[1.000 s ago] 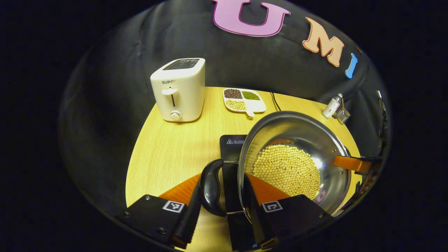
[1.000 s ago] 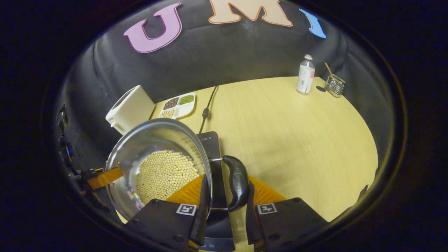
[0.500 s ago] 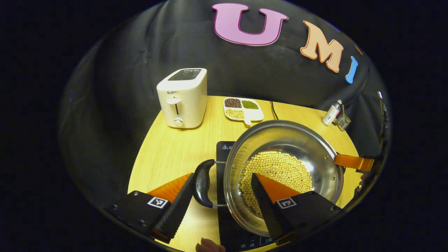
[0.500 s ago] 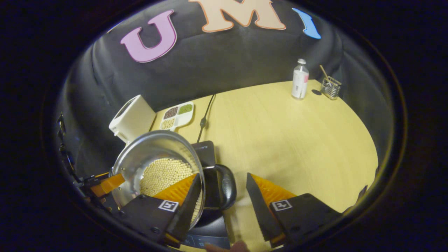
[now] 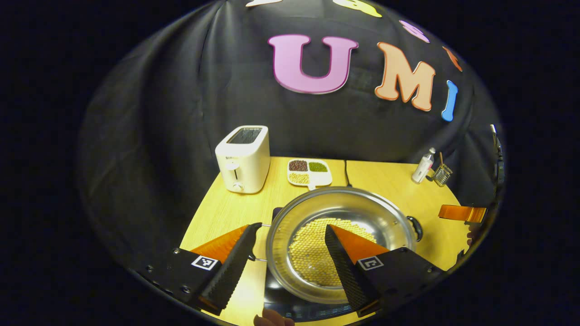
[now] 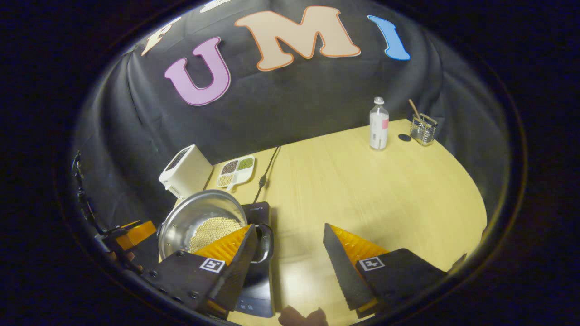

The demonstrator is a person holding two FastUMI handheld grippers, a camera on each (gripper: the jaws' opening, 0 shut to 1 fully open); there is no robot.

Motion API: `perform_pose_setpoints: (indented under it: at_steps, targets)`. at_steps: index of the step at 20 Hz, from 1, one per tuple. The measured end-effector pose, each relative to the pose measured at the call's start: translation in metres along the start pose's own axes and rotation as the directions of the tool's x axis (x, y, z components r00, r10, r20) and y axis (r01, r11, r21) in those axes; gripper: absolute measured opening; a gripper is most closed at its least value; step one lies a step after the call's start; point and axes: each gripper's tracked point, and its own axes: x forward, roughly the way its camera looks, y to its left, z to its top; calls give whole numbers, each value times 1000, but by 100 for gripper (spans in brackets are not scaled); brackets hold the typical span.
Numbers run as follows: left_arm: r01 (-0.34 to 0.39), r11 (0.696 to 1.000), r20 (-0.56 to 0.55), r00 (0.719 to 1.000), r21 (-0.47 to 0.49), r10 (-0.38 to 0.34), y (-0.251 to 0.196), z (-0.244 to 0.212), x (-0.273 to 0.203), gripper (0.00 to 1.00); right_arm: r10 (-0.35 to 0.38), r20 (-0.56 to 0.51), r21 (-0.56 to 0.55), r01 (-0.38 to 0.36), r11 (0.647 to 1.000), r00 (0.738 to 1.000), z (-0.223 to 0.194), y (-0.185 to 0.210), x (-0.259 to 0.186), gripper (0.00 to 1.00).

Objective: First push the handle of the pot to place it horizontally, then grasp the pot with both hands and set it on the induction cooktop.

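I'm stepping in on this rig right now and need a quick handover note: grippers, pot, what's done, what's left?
Left gripper: open, holding nothing, above the pot's left side.
Right gripper: open, holding nothing, by the pot's right handle.
Pot: holds beans, sits upright on the induction cooktop, near the table's front edge.
Done: pot appears placed on the cooktop and released by both grippers.
Left: apparently nothing but backing the grippers clear; check the pot sits centred, since the cooktop is mostly hidden under it.
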Motion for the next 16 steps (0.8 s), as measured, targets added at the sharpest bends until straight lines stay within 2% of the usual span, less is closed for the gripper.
perform_pose_setpoints:
  at_steps: [2,3,4,5,7,9,11,14,15,16]
  targets:
    - [-17,1000,40,999,14,17,-19,13,-22,96,25,43,-25,-24,999,999,16,-12,-18,91]
    - [-28,1000,71,997,15,26,-28,23,-33,100,40,63,-45,-38,998,997,24,-16,-29,91]
    - [-35,999,98,995,13,34,-38,32,-47,92,55,90,-67,-49,997,994,34,-21,-41,87]
    - [-42,999,134,990,7,41,-48,42,-61,95,67,124,-90,-56,994,990,45,-27,-53,91]
    - [-36,999,201,979,-6,36,-72,63,-91,95,97,180,-121,-75,990,979,63,-35,-83,91]
    - [-14,1000,261,965,-24,20,-97,79,-124,95,124,227,-140,-94,986,966,76,-44,-114,87]
    - [-8,1000,308,951,-24,15,-117,94,-153,95,133,276,-157,-92,983,952,91,-55,-145,91]
    - [4,1000,386,923,-8,-1,-141,118,-202,95,136,342,-177,-78,981,930,110,-66,-187,87]
    - [14,1000,410,912,-9,-9,-148,124,-215,92,134,363,-178,-73,981,922,116,-69,-202,87]
    - [25,1000,428,903,-9,-19,-155,129,-228,94,134,393,-176,-69,982,910,125,-69,-218,87]
